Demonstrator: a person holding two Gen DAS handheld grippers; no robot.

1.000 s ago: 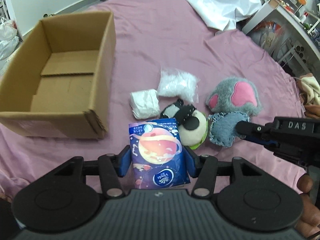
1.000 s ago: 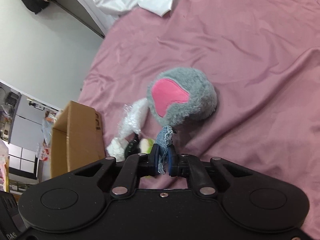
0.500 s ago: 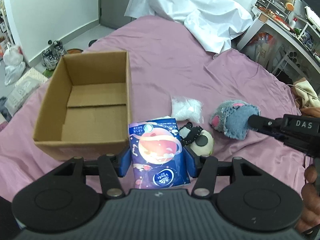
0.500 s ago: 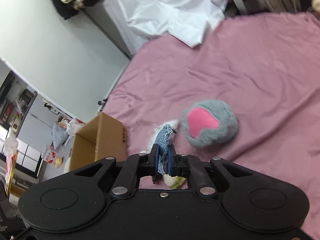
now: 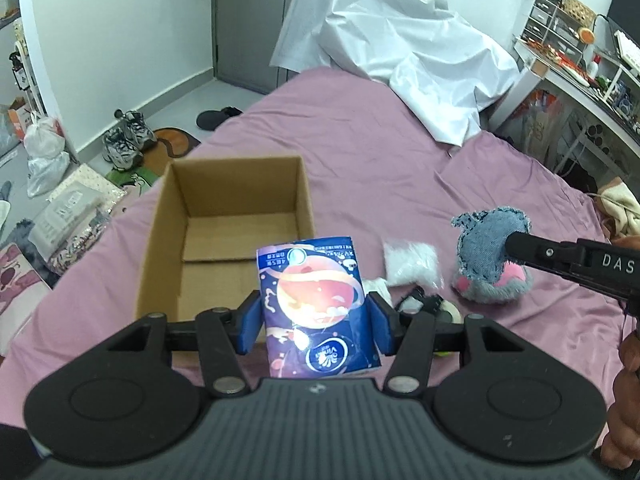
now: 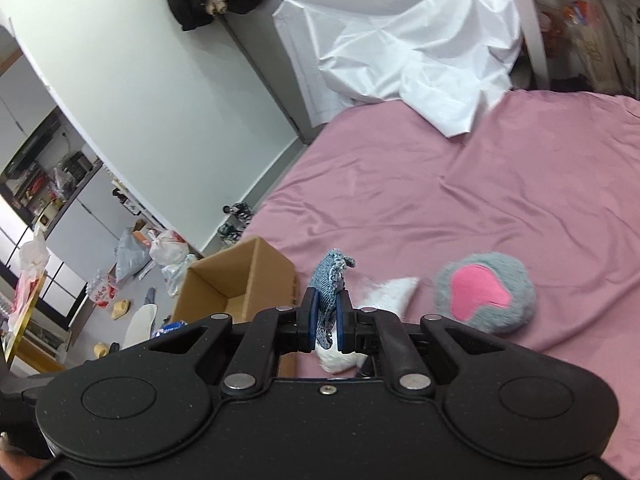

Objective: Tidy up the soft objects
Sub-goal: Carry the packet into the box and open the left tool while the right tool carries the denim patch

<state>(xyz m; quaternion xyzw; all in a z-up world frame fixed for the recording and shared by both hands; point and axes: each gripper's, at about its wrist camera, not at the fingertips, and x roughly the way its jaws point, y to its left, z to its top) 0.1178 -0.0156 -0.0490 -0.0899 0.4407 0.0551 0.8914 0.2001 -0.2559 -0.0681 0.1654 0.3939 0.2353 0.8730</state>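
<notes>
The left gripper [image 5: 316, 322] clamps a blue tissue pack [image 5: 316, 308] above the pink bedsheet [image 5: 360, 152], beside the empty cardboard box [image 5: 228, 232]. The right gripper [image 6: 325, 322] pinches a denim patch [image 6: 329, 288], seemingly clear of the grey plush [image 6: 486, 296]. A white sheet [image 6: 404, 44] is heaped at the bed's far end, with shoes [image 5: 126, 142] on the floor.

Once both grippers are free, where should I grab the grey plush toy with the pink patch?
Probably pinch the grey plush toy with the pink patch across its fluffy rim, coming from above. It lies flat on the purple bedsheet, pink face up, a low rounded dome; its soft edge should compress between the pads. The side away from the clear bag of white stuffing looks freest.
</notes>
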